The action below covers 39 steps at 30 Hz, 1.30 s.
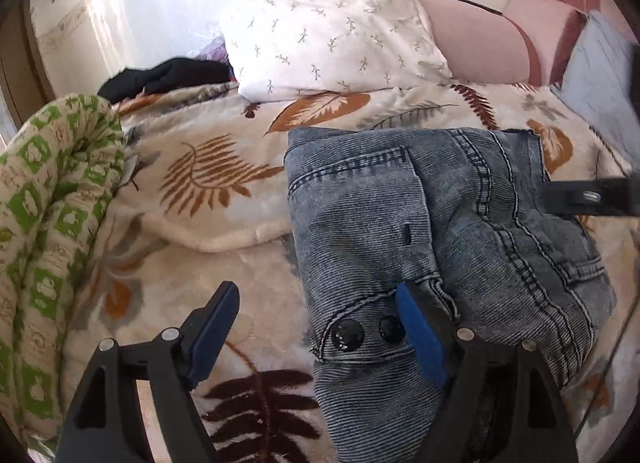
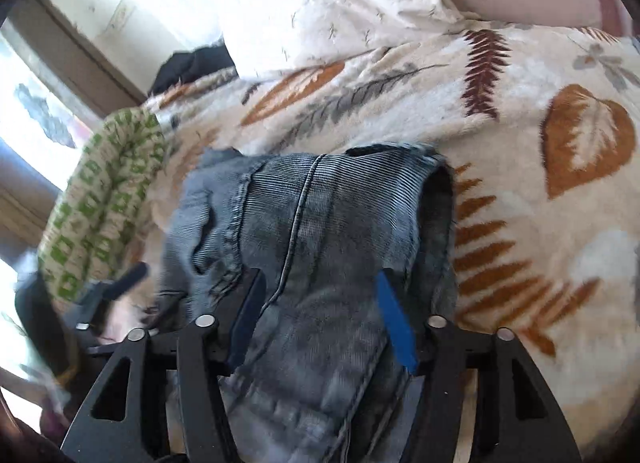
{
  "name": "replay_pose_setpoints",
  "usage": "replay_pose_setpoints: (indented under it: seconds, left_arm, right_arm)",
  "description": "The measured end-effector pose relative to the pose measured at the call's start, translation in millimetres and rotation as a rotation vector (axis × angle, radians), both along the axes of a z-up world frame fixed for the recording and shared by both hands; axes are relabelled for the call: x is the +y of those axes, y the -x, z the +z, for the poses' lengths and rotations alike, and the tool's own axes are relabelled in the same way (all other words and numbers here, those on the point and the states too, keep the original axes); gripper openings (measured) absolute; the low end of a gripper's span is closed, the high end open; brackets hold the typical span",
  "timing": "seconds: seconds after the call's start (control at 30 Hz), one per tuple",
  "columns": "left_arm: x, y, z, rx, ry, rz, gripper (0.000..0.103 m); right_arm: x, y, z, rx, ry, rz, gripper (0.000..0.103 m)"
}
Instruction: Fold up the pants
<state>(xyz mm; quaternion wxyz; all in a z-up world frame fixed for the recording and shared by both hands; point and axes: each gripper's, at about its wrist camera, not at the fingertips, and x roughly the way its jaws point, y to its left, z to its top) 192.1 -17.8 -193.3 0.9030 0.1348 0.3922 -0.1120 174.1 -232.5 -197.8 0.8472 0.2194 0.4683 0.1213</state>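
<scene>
Faded grey-blue denim pants [image 1: 440, 231] lie bundled on leaf-print fleece blanket [image 1: 192, 191]. Left gripper [image 1: 320, 327] wide open at buttoned waistband; right gripper [image 2: 320, 299] open, straddling leg. Thick, limp cloth; likely best gripped at seams, hems.

No readable text, labels, brands, numbers or signs in either view. Jeans [image 1: 440, 231] show only plain dark buttons [image 1: 347, 335] at about 6 o'clock in the left wrist view, no lettering legible on them. Blanket [image 1: 208, 183] and pillow [image 1: 332, 31] carry leaf prints only. Right wrist view is motion-blurred; nothing legible there.
</scene>
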Motion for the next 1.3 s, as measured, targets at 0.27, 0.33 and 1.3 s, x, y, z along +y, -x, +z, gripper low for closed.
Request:
replay_pose_setpoints:
  seconds: [0.27, 0.33, 1.3]
  left_arm:
    - [15.9, 39.9, 34.6, -0.082, 0.022, 0.037, 0.082]
    - [17.6, 54.0, 36.6, -0.111, 0.001, 0.039, 0.082]
    - [36.4, 94.5, 46.9, -0.123, 0.025, 0.087, 0.090]
  right_arm:
    - [-5.3, 66.3, 42.4, -0.134, -0.002, 0.016, 0.058]
    - [4.4, 77.6, 49.2, -0.165, -0.007, 0.045, 0.058]
    - [23.8, 89.2, 25.2, -0.117, 0.045, 0.038, 0.064]
